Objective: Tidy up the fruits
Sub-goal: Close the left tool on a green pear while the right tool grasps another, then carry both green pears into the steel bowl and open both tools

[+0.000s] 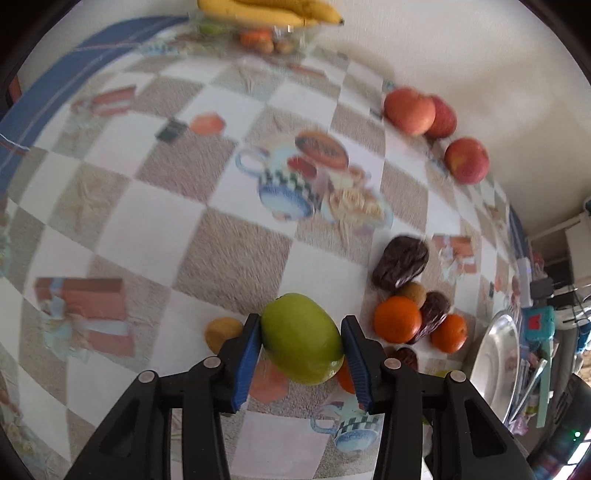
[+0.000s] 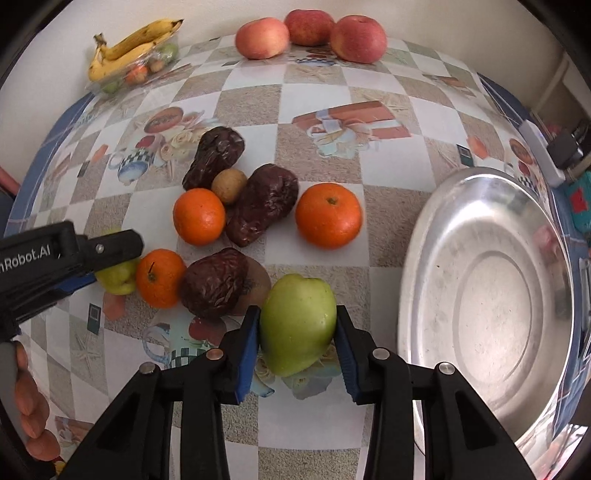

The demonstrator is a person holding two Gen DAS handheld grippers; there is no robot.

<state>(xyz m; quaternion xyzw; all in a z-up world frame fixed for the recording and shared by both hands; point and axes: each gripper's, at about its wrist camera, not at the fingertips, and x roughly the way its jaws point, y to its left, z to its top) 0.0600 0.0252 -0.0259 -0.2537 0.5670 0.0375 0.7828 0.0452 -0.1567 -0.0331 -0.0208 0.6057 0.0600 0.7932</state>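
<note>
My left gripper point(image 1: 301, 325) is shut on a green apple-like fruit point(image 1: 301, 338), its blue pads pressing both sides. From the right wrist view that same gripper point(image 2: 110, 266) enters from the left with its green fruit point(image 2: 116, 282) beside an orange point(image 2: 159, 277). My right gripper point(image 2: 297, 314) is shut on a second green fruit point(image 2: 297, 326), just left of the steel basin point(image 2: 491, 295). Between them lie two more oranges point(image 2: 199, 216) point(image 2: 328, 216), three dark wrinkled dates point(image 2: 264, 205) and a small brown fruit point(image 2: 229, 185).
Three red apples point(image 2: 310, 26) sit at the far table edge by the wall. Bananas point(image 2: 129, 48) lie on a clear container of small fruit at the far left. A person's fingers point(image 2: 29, 406) show at the lower left. Clutter stands beyond the basin on the right.
</note>
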